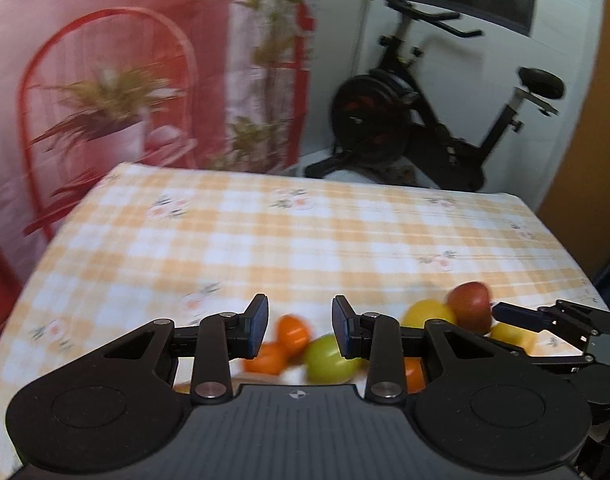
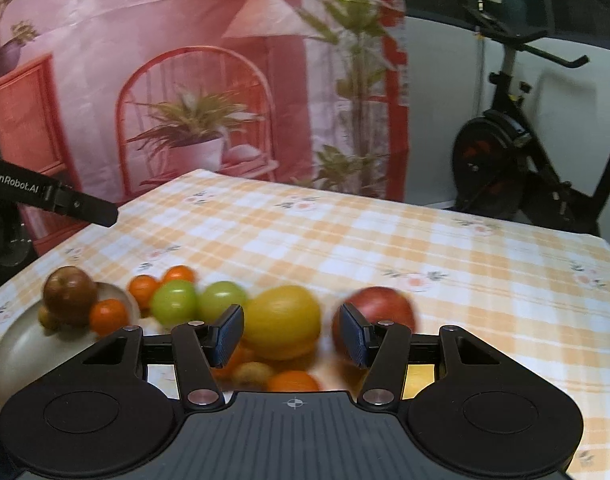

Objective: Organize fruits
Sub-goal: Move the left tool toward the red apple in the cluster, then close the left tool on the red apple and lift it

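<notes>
- Fruits lie bunched at the near edge of the checked tablecloth (image 2: 385, 240): a yellow lemon (image 2: 283, 326), two green apples (image 2: 175, 306), a red apple (image 2: 381, 308).
- A plate (image 2: 21, 348) holds a dark apple (image 2: 69, 294) and an orange (image 2: 109, 316).
- Right gripper (image 2: 291, 334) stands apart, empty.
- Left gripper (image 1: 300, 326) stands apart, empty.

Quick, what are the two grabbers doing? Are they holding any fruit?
Left gripper: jaws apart, holding nothing; fruit lies on the table below.
Right gripper: jaws apart, holding nothing; the yellow fruit shows beyond the gap.
</notes>
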Motion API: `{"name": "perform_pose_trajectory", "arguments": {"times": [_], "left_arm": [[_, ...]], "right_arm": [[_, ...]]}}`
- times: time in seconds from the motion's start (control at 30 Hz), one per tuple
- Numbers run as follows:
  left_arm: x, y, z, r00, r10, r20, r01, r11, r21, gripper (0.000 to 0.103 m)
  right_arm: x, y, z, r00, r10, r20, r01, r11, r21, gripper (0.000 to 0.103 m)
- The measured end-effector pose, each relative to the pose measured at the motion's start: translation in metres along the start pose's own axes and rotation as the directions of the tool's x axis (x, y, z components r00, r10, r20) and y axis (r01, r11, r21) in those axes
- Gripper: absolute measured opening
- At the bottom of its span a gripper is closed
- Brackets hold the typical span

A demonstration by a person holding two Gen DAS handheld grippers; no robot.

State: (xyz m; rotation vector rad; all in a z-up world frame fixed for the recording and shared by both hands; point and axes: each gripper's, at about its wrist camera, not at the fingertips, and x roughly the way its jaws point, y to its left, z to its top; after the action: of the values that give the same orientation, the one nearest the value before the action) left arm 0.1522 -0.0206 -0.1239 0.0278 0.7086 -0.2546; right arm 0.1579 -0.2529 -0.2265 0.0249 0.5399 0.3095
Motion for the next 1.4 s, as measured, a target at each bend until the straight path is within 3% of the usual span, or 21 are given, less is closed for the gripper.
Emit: {"name": "perform_pose_trajectory", "arguments": {"times": [0.17,0.4,0.67,0.87,1.1,1.4], "left_arm": [[0.028,-0.043,0.013,0.995,-0.093,-0.030,0.094,0.995,0.045,0.037],[0.076,-0.096,0.019,0.971,-0.204,-0.123,0.213,0.975,0.068,0.037],[0.107,-0.126,0.021,0.944,-0.254,-0.211,0.279,0.955,0.098,0.037],[0.114,-0.137,0.022,0.938,-0.252,-0.239,0.289,0.948,0.133,0.037],[0.117,-0.137,0.023,0.949,-0.220,-0.225,0.262,0.948,0.178,0.044],[0.124,-0.115,0.033,0.961,-0.194,-0.197,0.217,0.971,0.104,0.046]], "right_arm": [[0.001,-0.032,-0.005,0.999,-0.033,-0.036,0.033,0.999,0.007,0.050],[0.007,-0.060,-0.015,0.996,-0.042,-0.078,0.045,0.998,0.035,0.052],[0.019,-0.061,-0.014,0.995,-0.005,-0.096,0.009,0.999,0.038,0.056],[0.022,-0.061,-0.014,0.995,0.017,-0.101,-0.012,0.999,0.049,0.058],[0.027,-0.062,-0.011,0.994,0.022,-0.111,-0.017,0.999,0.050,0.060],[0.038,-0.063,-0.005,0.991,0.035,-0.127,-0.028,0.998,0.056,0.059]]}}
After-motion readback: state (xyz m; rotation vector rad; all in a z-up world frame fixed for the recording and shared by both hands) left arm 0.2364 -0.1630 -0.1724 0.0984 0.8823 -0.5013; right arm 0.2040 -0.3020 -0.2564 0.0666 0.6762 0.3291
